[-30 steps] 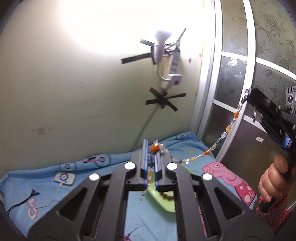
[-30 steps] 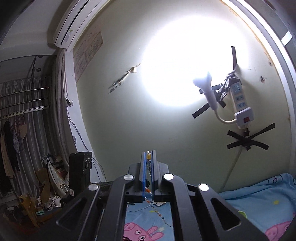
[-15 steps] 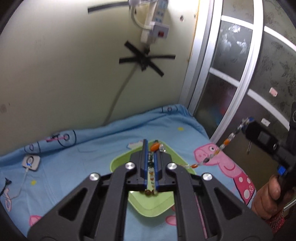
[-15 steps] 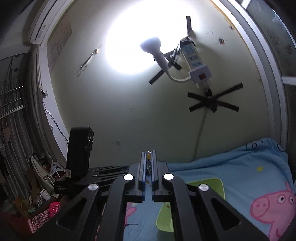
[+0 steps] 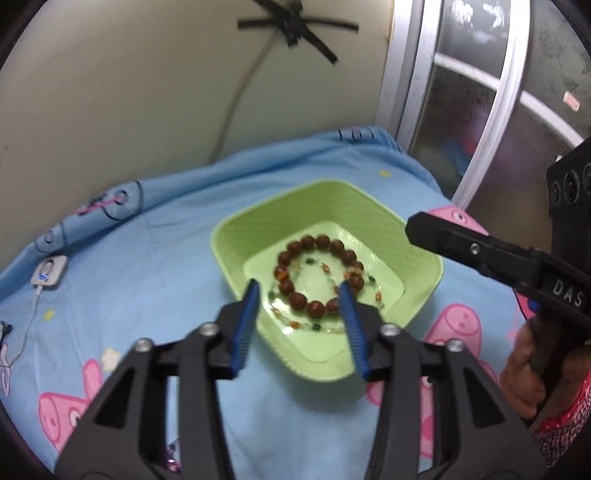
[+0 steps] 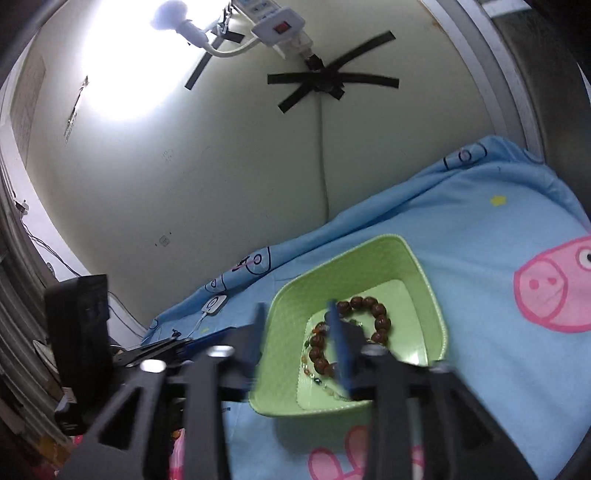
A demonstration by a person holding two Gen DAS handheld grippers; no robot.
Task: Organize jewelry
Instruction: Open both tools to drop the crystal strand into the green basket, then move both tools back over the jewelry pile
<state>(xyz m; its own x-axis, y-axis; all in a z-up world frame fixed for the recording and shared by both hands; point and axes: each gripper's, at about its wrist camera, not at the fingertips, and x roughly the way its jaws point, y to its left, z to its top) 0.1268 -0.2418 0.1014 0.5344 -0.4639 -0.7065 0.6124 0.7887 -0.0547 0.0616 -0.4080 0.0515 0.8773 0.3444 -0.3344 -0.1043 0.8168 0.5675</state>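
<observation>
A green tray (image 5: pixel 236 236) sits on the blue bedsheet; it also shows in the right wrist view (image 6: pixel 295 295). A brown bead bracelet (image 5: pixel 314 242) lies in it, and a thin necklace of orange, green and clear beads (image 5: pixel 317 326) lies over and around it. Both show in the right wrist view: the bracelet (image 6: pixel 380 317) and the necklace (image 6: pixel 321 380). My left gripper (image 5: pixel 299 295) is open and empty just above the tray's near side. My right gripper (image 6: pixel 295 317) is open and empty above the tray; it also shows in the left wrist view (image 5: pixel 417 229).
A blue cartoon-print sheet (image 5: pixel 147 288) covers the bed. A small white device with a cable (image 5: pixel 50 273) lies at the left. A wall (image 5: pixel 147 92) stands behind and a glass sliding door (image 5: pixel 480 92) at the right. A power strip (image 6: pixel 280 26) and lamp hang on the wall.
Both grippers held the stretched necklace between them, came down over the tray and opened. The necklace now lies in the tray with the brown bracelet.
</observation>
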